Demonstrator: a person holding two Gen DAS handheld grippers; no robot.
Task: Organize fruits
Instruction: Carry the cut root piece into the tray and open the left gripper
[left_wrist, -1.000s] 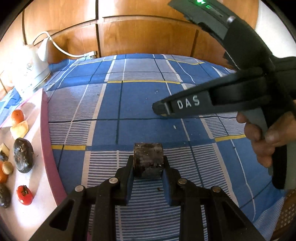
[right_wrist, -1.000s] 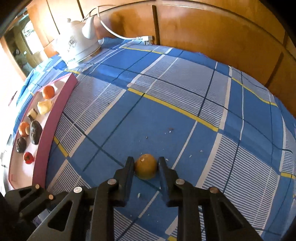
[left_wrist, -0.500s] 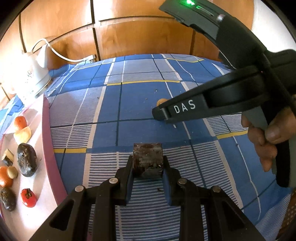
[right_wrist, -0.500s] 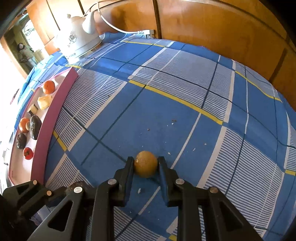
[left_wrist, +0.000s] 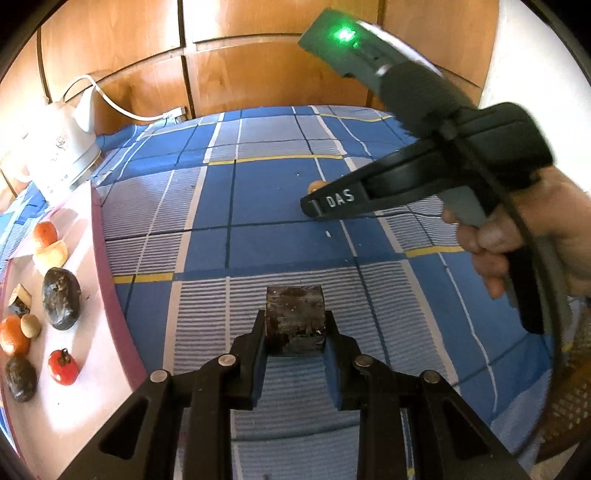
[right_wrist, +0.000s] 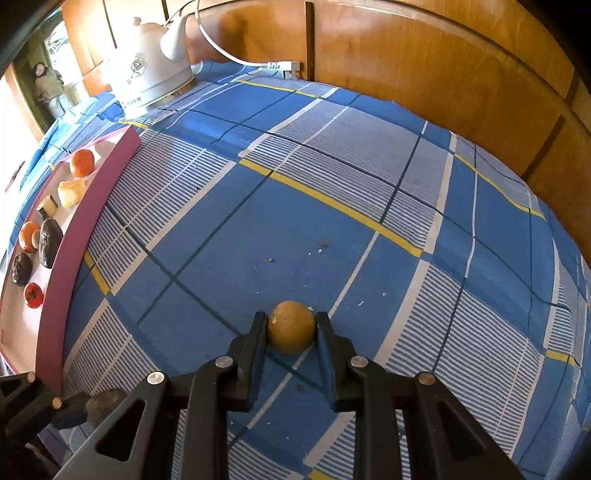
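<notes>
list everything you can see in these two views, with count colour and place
dark blocky fruit piece: 1, brown-black, between left gripper pads
round fruit: 1, yellow-brown, between right gripper pads
tray: 1, pink rim, white inside, left on cloth
tray fruits: 3 orange, 1 red, 2 dark, a few pale pieces
kettle: 1, white, far left, corded
cloth: 1, blue plaid, covering surface
wood panels: brown, behind
left gripper: black, shut on piece
right gripper: black, shut on fruit
hand: 1, holding right gripper

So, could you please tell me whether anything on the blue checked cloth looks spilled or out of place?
Yes: small pale and brown crumbs lie scattered on the blue checked cloth, beyond the round yellow-brown fruit held in the right gripper. Nothing else stands out.
</notes>
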